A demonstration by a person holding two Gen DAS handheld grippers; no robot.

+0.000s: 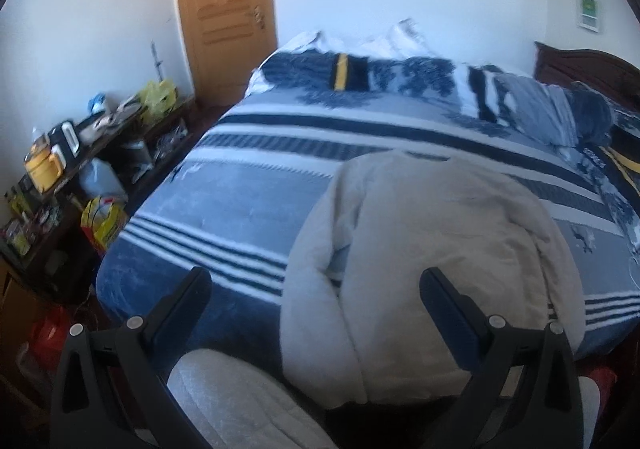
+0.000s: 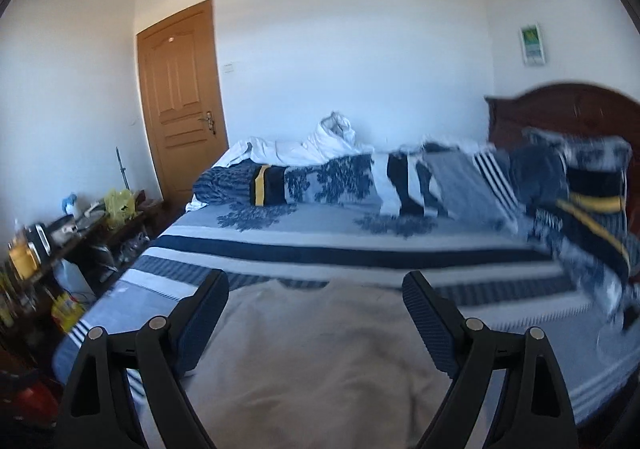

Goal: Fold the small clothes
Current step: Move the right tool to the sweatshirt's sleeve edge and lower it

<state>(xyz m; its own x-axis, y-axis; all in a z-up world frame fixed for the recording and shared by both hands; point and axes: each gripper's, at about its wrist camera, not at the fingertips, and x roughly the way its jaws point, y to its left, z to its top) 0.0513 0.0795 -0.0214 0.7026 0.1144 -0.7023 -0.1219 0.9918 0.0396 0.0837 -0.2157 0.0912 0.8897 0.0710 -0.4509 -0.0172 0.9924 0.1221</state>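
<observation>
Two grippers hang above the near edge of the bed [image 1: 240, 209], jaws apart and holding nothing: the left gripper [image 1: 316, 289] and the right gripper [image 2: 316, 289]. The cream garment [image 1: 432, 269] lies on the striped cover in the lower centre of both views, its long axis running up the frame away from the fingers, its left side already turned inward. Judged from both views, neither is clearly nearer; the rumpled bedding [image 2: 340, 177] and pillows [image 1: 536, 109] sit well apart, blocking nothing.
</observation>
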